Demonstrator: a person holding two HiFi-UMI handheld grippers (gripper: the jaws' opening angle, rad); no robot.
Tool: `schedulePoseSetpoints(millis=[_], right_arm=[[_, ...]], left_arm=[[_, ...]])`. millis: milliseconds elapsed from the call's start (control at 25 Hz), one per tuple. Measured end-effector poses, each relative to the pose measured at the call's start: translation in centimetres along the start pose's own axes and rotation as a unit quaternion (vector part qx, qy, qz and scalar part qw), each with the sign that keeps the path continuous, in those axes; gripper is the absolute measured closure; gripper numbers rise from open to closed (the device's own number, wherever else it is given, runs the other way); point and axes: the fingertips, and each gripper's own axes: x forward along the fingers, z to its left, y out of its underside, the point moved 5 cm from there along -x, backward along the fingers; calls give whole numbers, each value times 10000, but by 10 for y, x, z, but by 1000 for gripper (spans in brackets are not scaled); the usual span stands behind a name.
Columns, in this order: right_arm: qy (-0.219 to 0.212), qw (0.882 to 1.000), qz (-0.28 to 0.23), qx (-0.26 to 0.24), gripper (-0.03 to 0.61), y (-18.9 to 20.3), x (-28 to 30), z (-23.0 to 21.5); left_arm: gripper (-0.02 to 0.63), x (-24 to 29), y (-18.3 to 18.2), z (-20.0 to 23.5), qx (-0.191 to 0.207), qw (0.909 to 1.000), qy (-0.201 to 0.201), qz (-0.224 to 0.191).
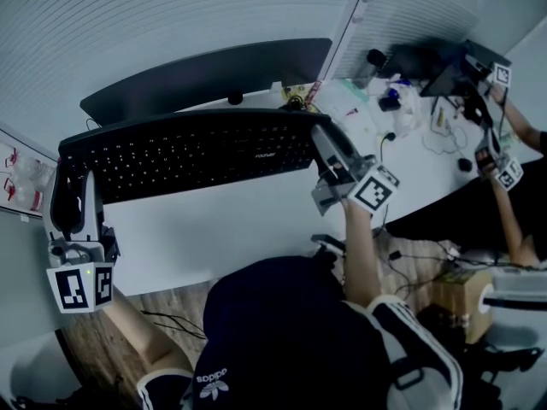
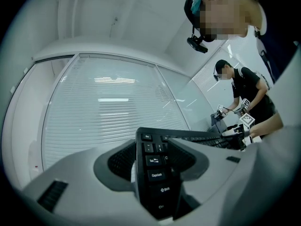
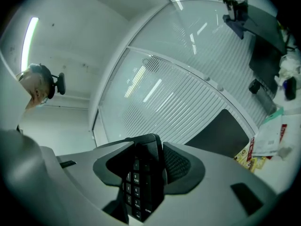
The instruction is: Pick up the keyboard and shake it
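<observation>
We see the keyboard (image 1: pixel 188 152) held by its two ends, lengthways from left to right, and it looks raised off the white desk (image 1: pixel 214 229) with its keys facing up towards us; the left gripper (image 1: pixel 73 178) has its jaws clenched on the left end, and in the left gripper view the dark pads press on both sides of the edge by the Tab, Caps Lock and Shift keys; the right gripper (image 1: pixel 329 152) grasps the right end, and in the right gripper view its jaws clamp the number-pad edge, the pads tight against it. Just beyond the keyboard stands a dark curved monitor (image 1: pixel 205 75), with slatted blinds (image 1: pixel 171 15) behind it; at the far right of the desk lie papers and small dark things (image 1: pixel 385 101). Further right a second person (image 2: pixel 247 91) bends over another desk, with marker cubes in hand.
</observation>
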Motion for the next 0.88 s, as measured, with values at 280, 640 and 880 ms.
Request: schedulePoseSetpoints(millis=[280, 640, 880], right_arm=[[103, 9999, 54, -127, 408, -5, 2, 5], [68, 9999, 4, -74, 408, -1, 3, 7], [204, 9997, 35, -110, 408, -3, -2, 9]], left_arm=[[400, 0, 1, 1, -110, 9999, 64, 96], [400, 3, -3, 5, -12, 10000, 81, 3], [400, 4, -3, 5, -69, 9999, 130, -53]])
